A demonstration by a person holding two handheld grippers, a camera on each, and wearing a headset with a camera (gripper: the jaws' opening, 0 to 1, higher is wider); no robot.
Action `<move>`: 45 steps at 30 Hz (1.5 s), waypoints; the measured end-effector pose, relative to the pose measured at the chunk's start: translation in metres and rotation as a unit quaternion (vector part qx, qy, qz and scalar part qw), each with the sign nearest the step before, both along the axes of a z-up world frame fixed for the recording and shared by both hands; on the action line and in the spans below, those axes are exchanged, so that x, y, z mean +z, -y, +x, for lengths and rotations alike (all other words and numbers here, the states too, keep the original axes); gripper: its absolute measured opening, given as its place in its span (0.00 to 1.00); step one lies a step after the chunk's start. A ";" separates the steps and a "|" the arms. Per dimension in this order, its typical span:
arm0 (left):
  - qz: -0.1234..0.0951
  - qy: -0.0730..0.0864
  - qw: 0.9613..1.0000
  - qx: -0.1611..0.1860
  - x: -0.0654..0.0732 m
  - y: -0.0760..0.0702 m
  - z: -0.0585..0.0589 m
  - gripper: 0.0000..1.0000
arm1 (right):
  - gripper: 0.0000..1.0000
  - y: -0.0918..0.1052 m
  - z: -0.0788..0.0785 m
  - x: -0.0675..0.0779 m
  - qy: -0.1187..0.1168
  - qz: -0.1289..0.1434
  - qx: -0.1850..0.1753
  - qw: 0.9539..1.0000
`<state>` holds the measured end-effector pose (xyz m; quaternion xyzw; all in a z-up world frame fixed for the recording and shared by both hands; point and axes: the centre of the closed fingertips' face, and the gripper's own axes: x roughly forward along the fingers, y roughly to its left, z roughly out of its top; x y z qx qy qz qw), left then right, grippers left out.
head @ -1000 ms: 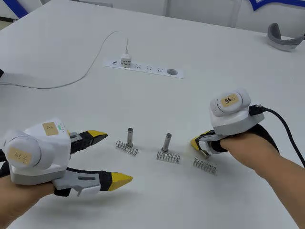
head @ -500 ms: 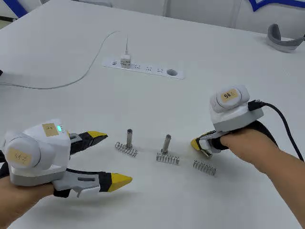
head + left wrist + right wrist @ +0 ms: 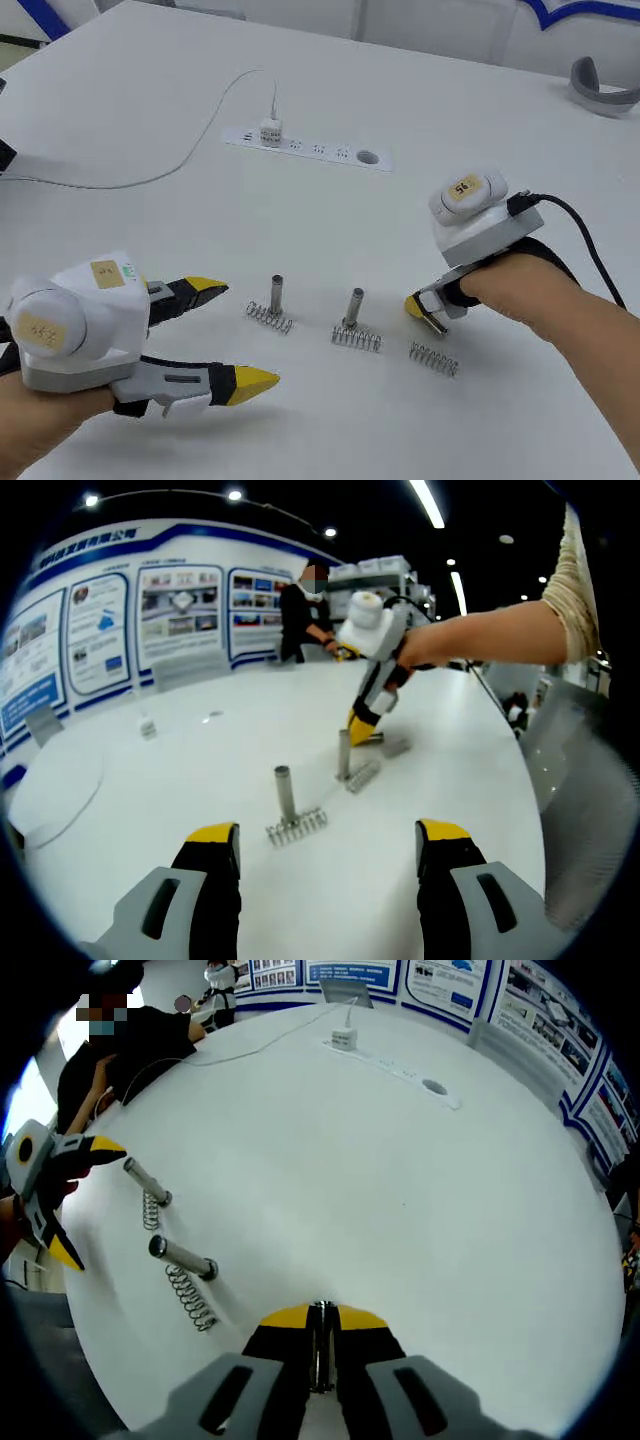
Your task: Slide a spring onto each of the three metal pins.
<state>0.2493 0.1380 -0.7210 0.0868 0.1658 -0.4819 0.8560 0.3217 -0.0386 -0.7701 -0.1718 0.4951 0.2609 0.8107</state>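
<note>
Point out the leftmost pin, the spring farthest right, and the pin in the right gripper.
leftmost pin (image 3: 277, 293): head view, mid-shaft.
rightmost spring (image 3: 434, 360): head view, middle coils.
held pin (image 3: 435, 324): head view, metal end sticking out of the right gripper (image 3: 420, 308).

Both grippers low over the bench, one gaping, one clamped

In the head view the left gripper (image 3: 228, 333) sits at 8 o'clock, gripped from below by the left hand (image 3: 40, 425). Its yellow-tipped jaws are spread wide and aimed toward 3 o'clock; its own view shows the same wide gap (image 3: 328, 835). The right gripper (image 3: 418, 308) sits near 3 o'clock, with the right forearm (image 3: 570, 330) entering from 4 o'clock. It is tilted down toward 8 o'clock, jaws pressed together (image 3: 320, 1325) on a metal pin (image 3: 433, 321).
</note>
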 end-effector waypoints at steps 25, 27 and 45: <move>0.001 0.010 1.000 0.002 0.008 -0.001 0.000 0.71 | 0.09 0.007 -0.007 0.011 0.052 0.037 -0.010 0.998; 0.001 0.011 1.000 0.002 0.009 -0.001 0.000 0.71 | 0.09 0.007 -0.008 0.015 0.057 0.041 -0.011 0.997; 0.000 0.019 1.000 -0.002 0.015 0.004 -0.003 0.71 | 0.09 -0.001 -0.023 0.044 0.105 0.071 -0.014 0.992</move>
